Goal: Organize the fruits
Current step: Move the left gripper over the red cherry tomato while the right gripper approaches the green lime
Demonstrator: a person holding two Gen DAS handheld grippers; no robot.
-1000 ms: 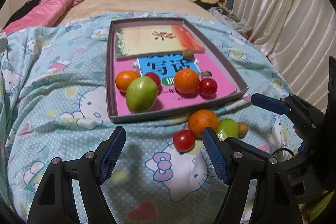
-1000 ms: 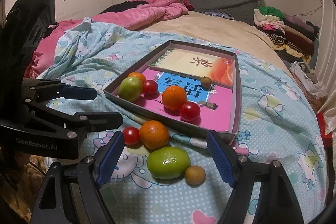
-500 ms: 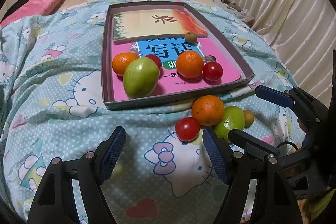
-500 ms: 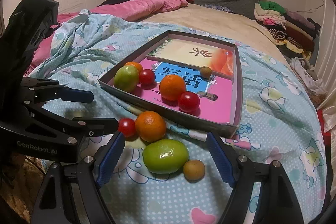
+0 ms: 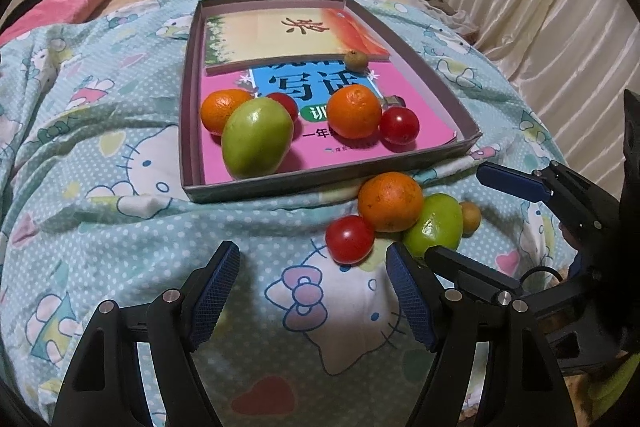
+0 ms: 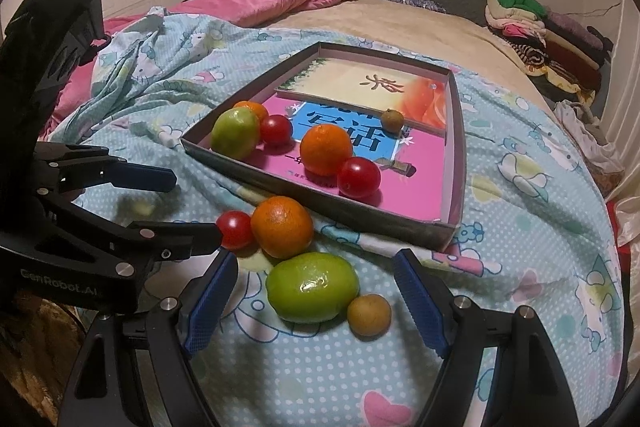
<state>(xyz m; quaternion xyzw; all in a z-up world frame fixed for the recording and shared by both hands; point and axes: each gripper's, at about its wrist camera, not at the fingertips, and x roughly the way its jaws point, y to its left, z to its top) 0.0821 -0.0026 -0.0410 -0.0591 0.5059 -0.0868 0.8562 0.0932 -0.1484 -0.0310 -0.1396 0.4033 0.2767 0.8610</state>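
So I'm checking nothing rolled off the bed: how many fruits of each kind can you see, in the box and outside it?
Oranges: 3
Green fruits: 2
Red tomatoes: 4
Small brown fruits: 2
Total: 11

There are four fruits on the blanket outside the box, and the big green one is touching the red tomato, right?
Not quite. The green fruit touches the orange and the small brown fruit, not the tomato, as the right wrist view shows. Four fruits do lie outside the box.

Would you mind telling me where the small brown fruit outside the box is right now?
In the right wrist view, the small brown fruit lies on the blanket, touching the green fruit, just inside the right gripper.
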